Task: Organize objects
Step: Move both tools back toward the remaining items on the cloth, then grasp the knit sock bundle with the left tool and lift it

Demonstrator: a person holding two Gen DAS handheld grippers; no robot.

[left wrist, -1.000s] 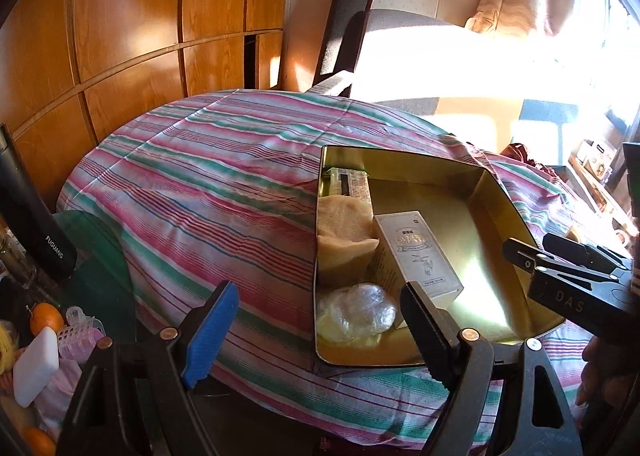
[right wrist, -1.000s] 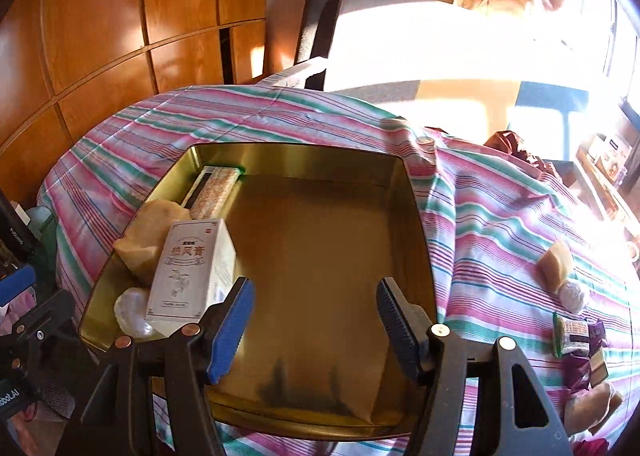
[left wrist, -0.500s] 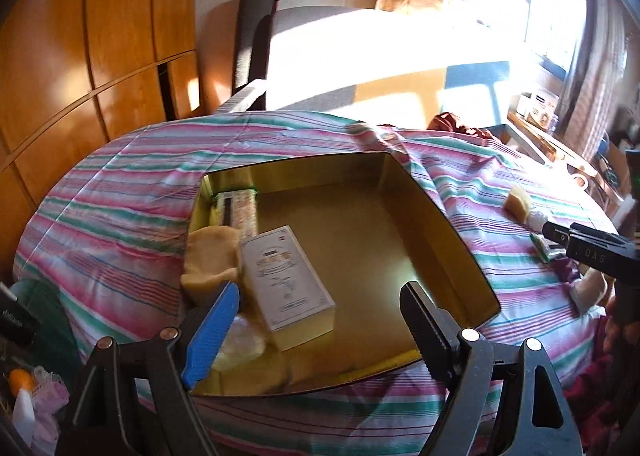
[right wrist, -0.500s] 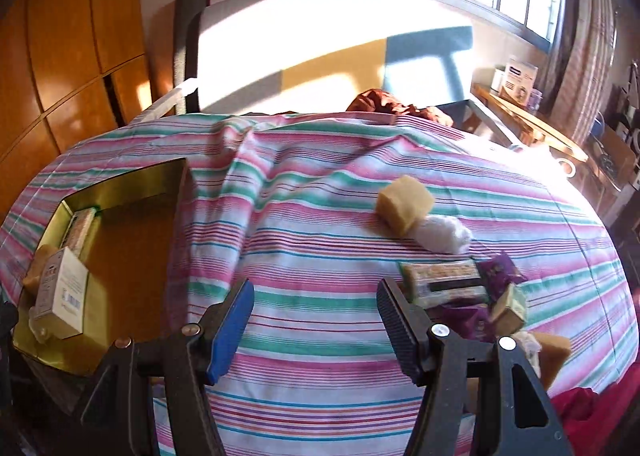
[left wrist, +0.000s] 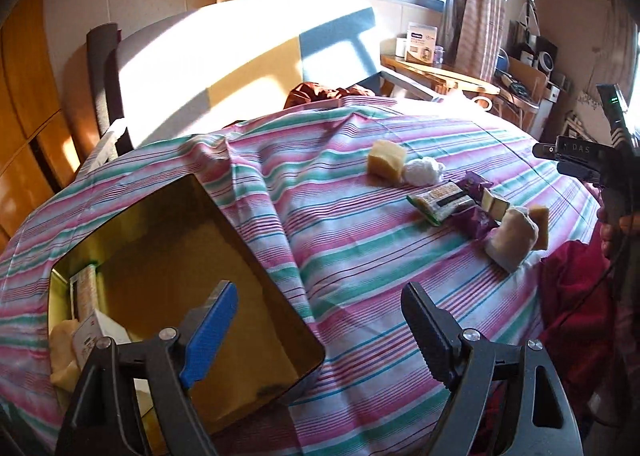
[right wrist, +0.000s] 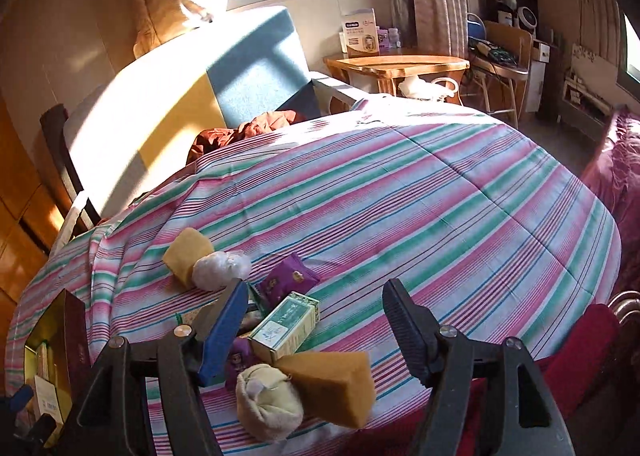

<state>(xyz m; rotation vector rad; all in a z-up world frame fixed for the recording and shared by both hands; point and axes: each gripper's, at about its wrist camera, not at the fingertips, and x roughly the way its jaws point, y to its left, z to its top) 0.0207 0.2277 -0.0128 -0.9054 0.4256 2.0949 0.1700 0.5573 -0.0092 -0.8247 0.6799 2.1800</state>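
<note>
The striped bedspread (right wrist: pixel 400 192) carries everything, and the gold tin (left wrist: pixel 168 280) serves as the landmark. The tin already holds a white box (left wrist: pixel 100 332) and a few soft packets at its near-left corner. Well to the right of the tin lies the unsorted cluster: a tan sponge wedge (right wrist: pixel 332 388), a cream pouch (right wrist: pixel 266 402), a green-and-white carton (right wrist: pixel 288 326), a purple sachet (right wrist: pixel 290 280), and farther back a yellow block (right wrist: pixel 186 252) touching a white wrapped ball (right wrist: pixel 220 268).

This looks like the fetch step. The next move likely calls for lowering onto one item and closing.

The right gripper (right wrist: pixel 312 328) tilts downward over the cluster, its jaws just widened, nothing pinched though the carton sits between them. The left gripper (left wrist: pixel 316 332) hangs spread and empty over the tin's right edge.
</note>
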